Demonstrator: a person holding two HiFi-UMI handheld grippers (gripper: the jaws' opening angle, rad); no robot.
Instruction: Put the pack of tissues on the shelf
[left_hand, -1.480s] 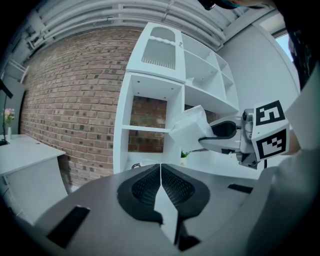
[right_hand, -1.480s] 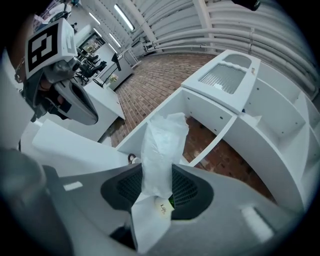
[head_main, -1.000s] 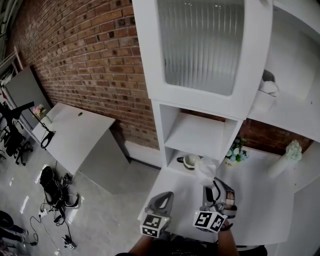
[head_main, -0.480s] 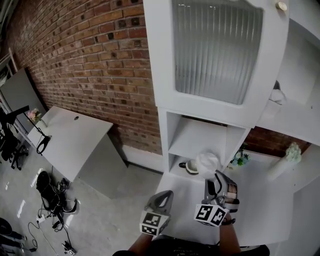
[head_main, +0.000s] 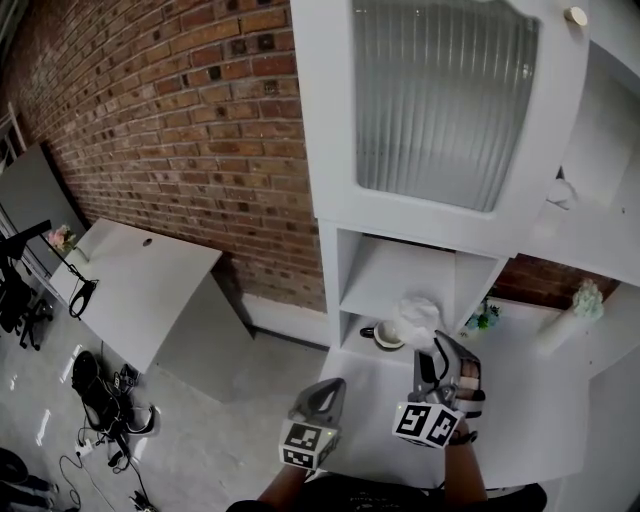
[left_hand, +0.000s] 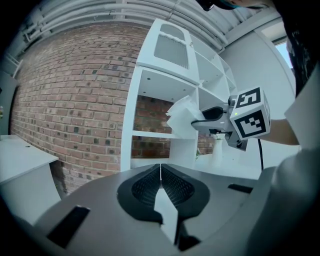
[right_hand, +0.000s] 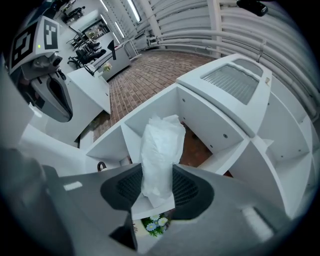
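Observation:
A white pack of tissues (right_hand: 160, 157) stands clamped between the jaws of my right gripper (right_hand: 158, 187), which is shut on it. In the head view the pack of tissues (head_main: 417, 316) hangs in front of the white shelf unit (head_main: 405, 275), at the level of its open middle compartment, with my right gripper (head_main: 436, 372) just below. From the left gripper view the pack of tissues (left_hand: 181, 116) shows to the upper right. My left gripper (head_main: 327, 398) is lower left of the right one; its jaws (left_hand: 160, 172) are shut with nothing between them.
A cup on a saucer (head_main: 383, 334) sits in the lower compartment. A ribbed glass cabinet door (head_main: 440, 95) hangs above. Small flowers (head_main: 481, 318) and a white vase (head_main: 570, 311) stand on the white counter (head_main: 520, 400) to the right. A brick wall (head_main: 180, 130) and a white desk (head_main: 140, 285) lie left.
My right gripper has carried the pack of tissues upward, from beside the lower compartment to the front of the middle compartment. Both grippers have drifted toward the shelf unit.

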